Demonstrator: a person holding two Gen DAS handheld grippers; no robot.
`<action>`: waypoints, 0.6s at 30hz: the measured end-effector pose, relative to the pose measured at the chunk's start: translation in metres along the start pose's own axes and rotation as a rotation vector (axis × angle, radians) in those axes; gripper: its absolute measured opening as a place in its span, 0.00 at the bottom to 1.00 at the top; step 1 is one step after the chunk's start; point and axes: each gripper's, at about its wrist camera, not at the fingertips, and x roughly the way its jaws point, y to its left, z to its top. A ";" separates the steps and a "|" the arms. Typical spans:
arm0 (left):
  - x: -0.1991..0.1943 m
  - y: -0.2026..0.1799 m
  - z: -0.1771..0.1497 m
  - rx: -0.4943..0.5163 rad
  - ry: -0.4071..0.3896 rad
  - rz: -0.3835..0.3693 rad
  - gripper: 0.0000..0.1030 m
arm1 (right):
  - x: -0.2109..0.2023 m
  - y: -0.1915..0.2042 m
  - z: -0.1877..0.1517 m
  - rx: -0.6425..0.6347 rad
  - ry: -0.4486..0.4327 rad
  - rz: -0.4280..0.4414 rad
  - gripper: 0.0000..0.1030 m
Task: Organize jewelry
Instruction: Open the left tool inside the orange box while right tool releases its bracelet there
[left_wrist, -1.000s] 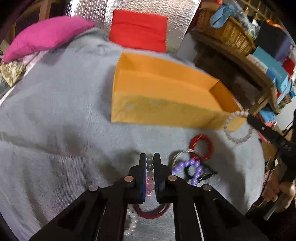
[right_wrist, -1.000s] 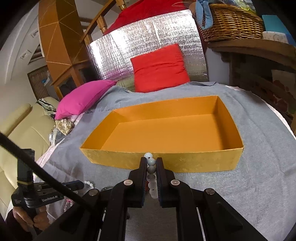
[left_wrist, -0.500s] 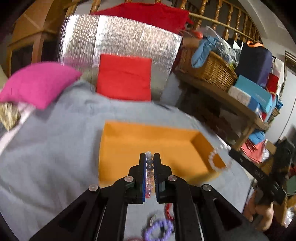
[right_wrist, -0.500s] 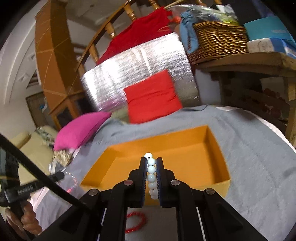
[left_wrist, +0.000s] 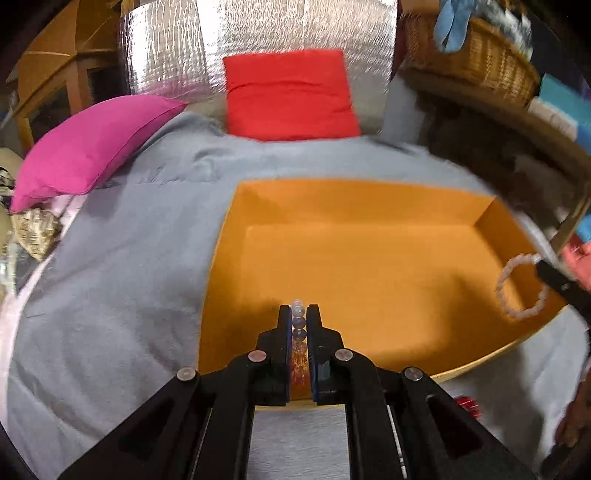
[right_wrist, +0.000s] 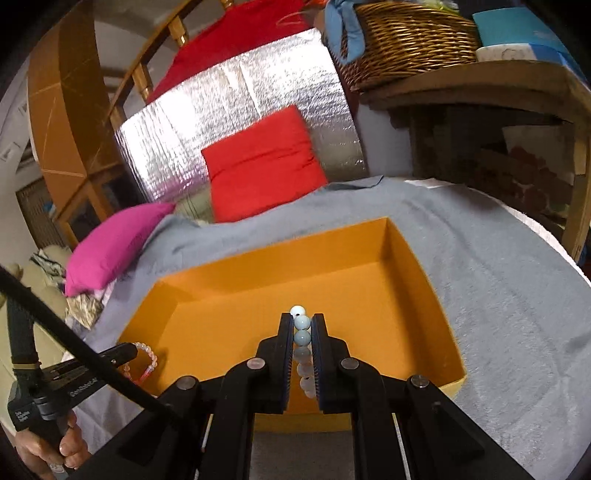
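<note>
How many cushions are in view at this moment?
2. A red cushion leans upright against the silver foil panel behind the orange box; a pink cushion lies at the left on the grey cloth.

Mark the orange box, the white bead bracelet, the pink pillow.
Orange cardboard box (right_wrist: 421, 275), right wrist view, right wall.
White bead bracelet (right_wrist: 302, 336), right wrist view, bead between fingers.
Pink pillow (left_wrist: 92, 147), left wrist view, centre.

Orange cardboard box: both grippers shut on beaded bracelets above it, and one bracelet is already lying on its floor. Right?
Not quite. The orange cardboard box holds nothing yet: the right wrist view shows its floor bare. The rest stands: the left gripper is shut on a clear-and-pink beaded bracelet, the right gripper on a pale white beaded bracelet, both above the box.
</note>
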 end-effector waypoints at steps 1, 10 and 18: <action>0.002 0.000 -0.003 0.004 0.009 0.020 0.07 | 0.001 -0.001 -0.003 -0.001 0.004 -0.002 0.11; -0.004 -0.002 -0.012 0.037 0.004 0.092 0.08 | -0.009 -0.015 0.003 0.049 -0.006 -0.035 0.33; -0.006 -0.006 -0.015 0.055 -0.003 0.112 0.08 | -0.024 -0.072 0.010 0.251 -0.054 -0.187 0.56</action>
